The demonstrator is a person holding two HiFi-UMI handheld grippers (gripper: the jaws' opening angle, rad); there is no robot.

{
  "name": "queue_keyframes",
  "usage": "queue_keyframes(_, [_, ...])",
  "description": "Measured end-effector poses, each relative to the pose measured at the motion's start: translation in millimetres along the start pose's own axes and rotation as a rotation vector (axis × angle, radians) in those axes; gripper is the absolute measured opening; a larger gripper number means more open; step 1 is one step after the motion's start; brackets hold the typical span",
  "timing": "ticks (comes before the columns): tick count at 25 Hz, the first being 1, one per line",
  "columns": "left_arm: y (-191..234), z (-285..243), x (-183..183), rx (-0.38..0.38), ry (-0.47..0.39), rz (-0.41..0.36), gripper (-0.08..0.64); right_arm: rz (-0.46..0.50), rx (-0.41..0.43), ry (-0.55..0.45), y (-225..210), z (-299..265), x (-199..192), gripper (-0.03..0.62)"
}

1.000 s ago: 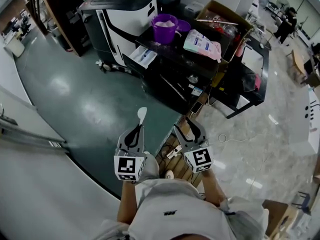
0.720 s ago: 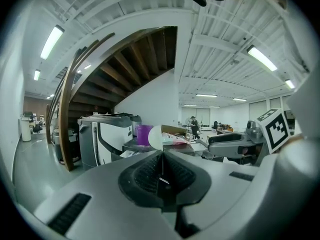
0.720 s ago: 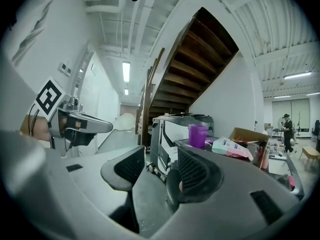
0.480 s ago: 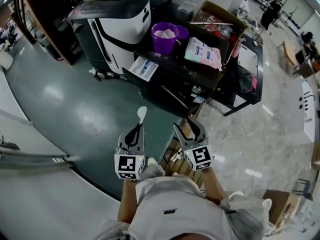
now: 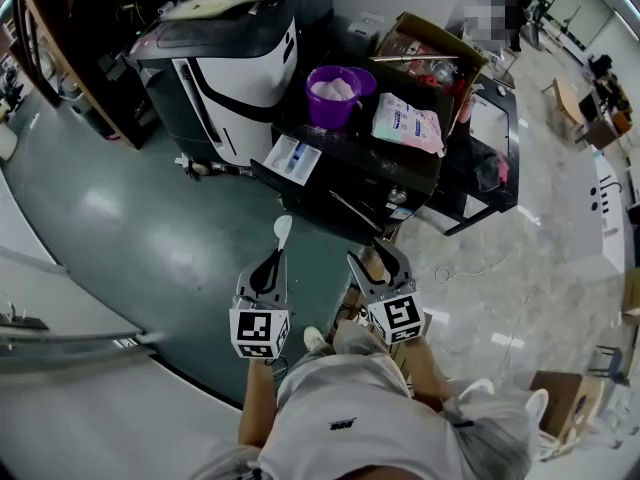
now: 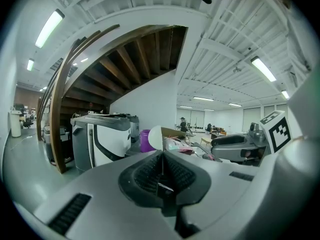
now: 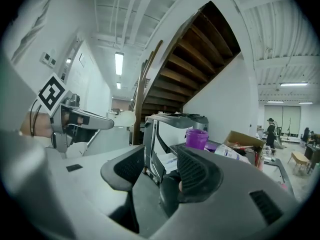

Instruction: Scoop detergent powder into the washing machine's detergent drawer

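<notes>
- washer (image 5: 215, 53): far left and well ahead of me. I'm not in reach of it yet.
- left gripper (image 5: 272, 260): clamped tight on the handle of a white scoop (image 5: 283, 230). In the left gripper view the thin handle sits edge-on between the pads, and the bowl (image 6: 156, 137) pokes out past the tips. The bowl looks empty from the head view.
- scoop handling, my read: light, thin plastic, stiff enough to dig. I'm holding it at the handle end, so it's a long lever and could twist in the pads when it bites into powder. Go in slow with the bowl face up.
- drawer (image 5: 293, 158): pulled out just beside the washer's front, at the corner of the black table (image 5: 345, 153). It's open on top, white with some blue inside.
- tub (image 5: 335, 98): purple, on the table just behind the drawer, with pale powder (image 5: 335, 88) in it.
- powder handling, my read: loose and light, so it'll slide off if I tilt. Keep the bowl level. Tub and drawer are near each other, so the carry is short.
- right gripper (image 5: 378, 258): jaws partly apart with nothing between them. Only the washer and table show through the gap.
- bag (image 5: 408, 123) and box (image 5: 430, 48): right of the tub. Neither is needed.
- status: nothing scooped yet, I'd say. First I need to close the distance to the tub.
</notes>
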State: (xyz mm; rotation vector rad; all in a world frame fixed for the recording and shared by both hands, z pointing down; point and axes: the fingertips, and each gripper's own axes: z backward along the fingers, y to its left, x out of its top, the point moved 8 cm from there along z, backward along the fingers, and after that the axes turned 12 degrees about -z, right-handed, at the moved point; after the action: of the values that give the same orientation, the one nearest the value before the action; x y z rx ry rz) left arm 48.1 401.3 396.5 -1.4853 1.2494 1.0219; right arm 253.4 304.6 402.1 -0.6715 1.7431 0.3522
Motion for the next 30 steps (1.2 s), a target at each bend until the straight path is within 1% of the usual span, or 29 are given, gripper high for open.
queue_keyframes(5, [7.5,-11.9,1.8,-0.010,0.015,0.004,0.017,-0.010,-0.012,0.015,-6.0,-11.3,4.1,0.202])
queue_keyframes(9, [12.9,-28.0,8.9,-0.011,0.015,-0.011,0.017,-0.019,-0.004,0.012,-16.7,-25.4,8.9,0.202])
queue_keyframes(16, [21.2,-66.3,28.0,0.010,0.026,-0.024,0.017,-0.022,0.039,0.014,-46.9,-58.7,25.6,0.201])
queue_keyframes(24, [24.2,-114.9,46.2,0.026,0.036,-0.035,0.017,-0.029,0.065,0.002,-87.9,-92.8,44.3,0.201])
queue_keyframes(30, [24.8,-139.7,53.6,0.051,0.048,-0.040,0.017,-0.032,0.080,-0.003,-114.4,-109.7,50.8,0.201])
